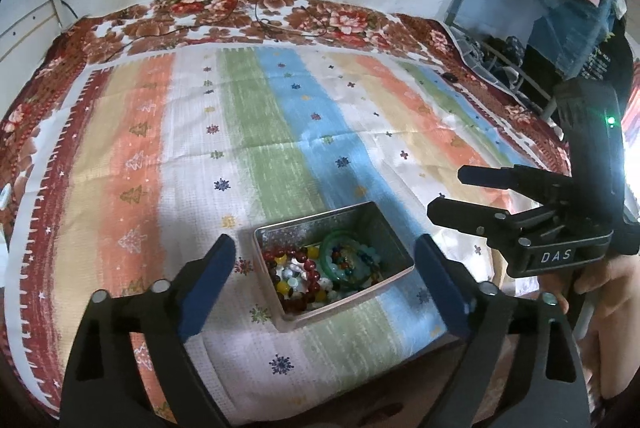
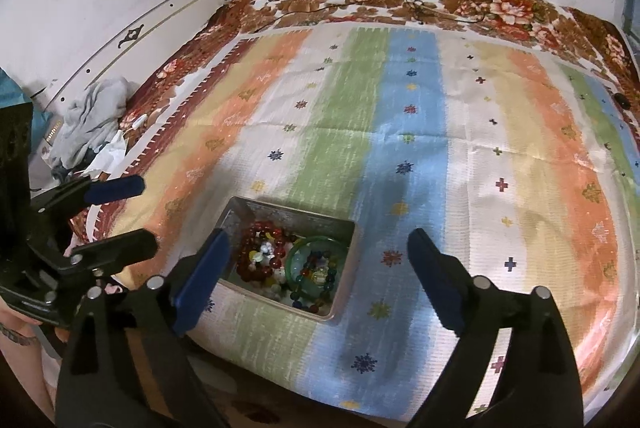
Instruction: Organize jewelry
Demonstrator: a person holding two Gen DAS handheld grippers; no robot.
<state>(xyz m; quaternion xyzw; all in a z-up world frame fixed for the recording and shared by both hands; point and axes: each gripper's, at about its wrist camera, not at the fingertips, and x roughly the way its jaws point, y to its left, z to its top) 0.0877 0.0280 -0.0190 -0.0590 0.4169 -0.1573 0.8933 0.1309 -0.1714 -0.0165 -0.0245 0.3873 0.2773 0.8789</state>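
1. seeing all the jewelry [image 1: 328, 270] gathered inside the tin [image 1: 280, 232] on the bed [image 1: 280, 132]; nothing loose on the striped cloth
2. my left tongs [image 1: 326, 268] and right tongs [image 2: 318, 260] both gape wide, holding nothing
3. fits sorted away or awaiting unpacking

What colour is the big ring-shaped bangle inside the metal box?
Translucent green; the bangle in the metal box shows best in the right wrist view.

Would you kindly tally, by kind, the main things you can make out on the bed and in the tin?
Metal tin: 1
Green bangle: 1
Red bead bracelet: 1
Grippers, jaws open: 2, left and right
Striped cloth: 1
Other mixed beads: too tangled to count
Total: 6
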